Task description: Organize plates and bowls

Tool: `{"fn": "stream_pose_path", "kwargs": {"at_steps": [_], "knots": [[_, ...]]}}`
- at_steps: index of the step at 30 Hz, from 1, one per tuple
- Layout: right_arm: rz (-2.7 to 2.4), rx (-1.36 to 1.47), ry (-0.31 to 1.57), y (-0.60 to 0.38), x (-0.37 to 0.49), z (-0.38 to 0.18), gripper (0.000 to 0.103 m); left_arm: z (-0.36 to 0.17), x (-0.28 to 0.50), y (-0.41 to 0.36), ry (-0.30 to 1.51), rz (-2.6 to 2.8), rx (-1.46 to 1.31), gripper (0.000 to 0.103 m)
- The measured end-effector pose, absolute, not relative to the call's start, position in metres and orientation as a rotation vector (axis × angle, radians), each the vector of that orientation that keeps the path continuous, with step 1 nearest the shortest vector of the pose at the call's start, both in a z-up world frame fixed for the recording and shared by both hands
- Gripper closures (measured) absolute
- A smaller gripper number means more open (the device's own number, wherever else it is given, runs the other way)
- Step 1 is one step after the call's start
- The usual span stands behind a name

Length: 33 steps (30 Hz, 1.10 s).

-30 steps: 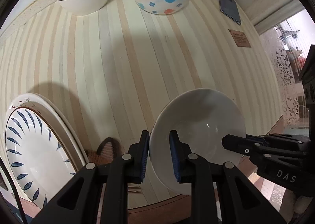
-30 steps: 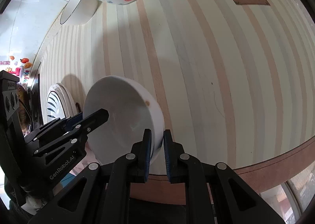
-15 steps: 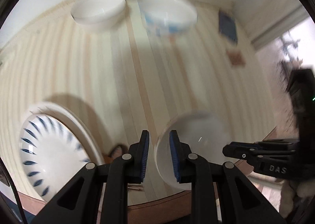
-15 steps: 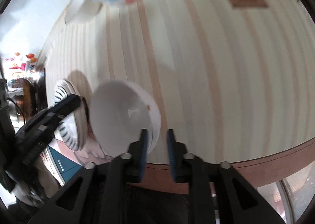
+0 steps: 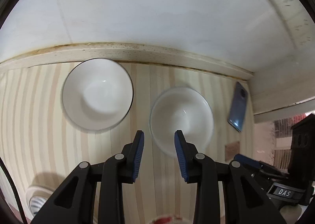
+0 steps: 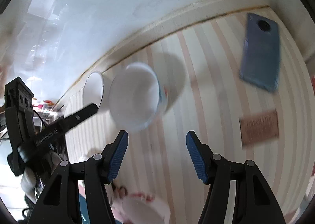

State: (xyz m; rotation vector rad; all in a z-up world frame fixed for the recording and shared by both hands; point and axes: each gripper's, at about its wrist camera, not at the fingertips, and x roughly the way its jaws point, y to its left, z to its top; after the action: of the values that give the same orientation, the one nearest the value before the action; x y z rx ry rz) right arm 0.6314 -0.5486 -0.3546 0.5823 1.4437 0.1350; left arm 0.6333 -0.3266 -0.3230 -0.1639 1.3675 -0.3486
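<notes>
Two bowls stand by the wall at the back of the striped table (image 5: 49,145). The left one is a white bowl with a thin black rim (image 5: 97,95) (image 6: 93,90). The right one is the dotted bowl (image 5: 182,117) (image 6: 135,94), white inside with blue and red spots on its wall. Its rim looks doubled in the blur, so I cannot tell whether another bowl sits inside it. My left gripper (image 5: 159,145) (image 6: 49,131) is open over the dotted bowl's near rim. My right gripper (image 6: 157,145) (image 5: 275,174) is open just short of that bowl and holds nothing.
A blue phone (image 5: 238,103) (image 6: 259,52) lies to the right of the bowls, with a brown label (image 6: 258,127) on the table nearer me. A blue-patterned plate (image 5: 35,200) shows at the lower left. A red-patterned plate (image 6: 141,210) lies below the right gripper.
Both grippers were shut on a plain white bowl at the table's front edge. Now both are open and hold nothing, having moved to the two bowls at the back wall.
</notes>
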Motion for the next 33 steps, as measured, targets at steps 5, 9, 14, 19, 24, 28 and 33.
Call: {"fn": "stream_pose_path", "kwargs": {"at_steps": [5,9,14,19,24,28,33], "knots": [[0.105,0.566,1.491,-0.54,0.664,-0.388,0.039,-0.354,0.647,-0.352,1.424,-0.327,-0.066,0.073],[0.098,0.574,1.52,-0.534,0.673,-0.41,0.062,-0.368,0.651,-0.363,1.44,-0.306,-0.005,0.073],[0.093,0.556,1.505,-0.523,0.68,-0.42,0.087,-0.368,0.653,-0.368,1.398,-0.297,0.051,0.08],[0.089,0.538,1.506,-0.52,0.674,-0.415,0.088,-0.362,0.648,-0.369,1.378,-0.308,0.071,0.083],[0.09,0.507,1.491,-0.514,0.66,-0.397,0.088,-0.344,0.636,-0.369,1.34,-0.327,0.076,0.083],[0.086,0.504,1.464,-0.514,0.643,-0.372,0.088,-0.326,0.618,-0.371,1.309,-0.348,0.088,0.083],[0.094,0.493,1.447,-0.509,0.609,-0.339,0.088,-0.301,0.588,-0.369,1.284,-0.376,0.091,0.083]]}}
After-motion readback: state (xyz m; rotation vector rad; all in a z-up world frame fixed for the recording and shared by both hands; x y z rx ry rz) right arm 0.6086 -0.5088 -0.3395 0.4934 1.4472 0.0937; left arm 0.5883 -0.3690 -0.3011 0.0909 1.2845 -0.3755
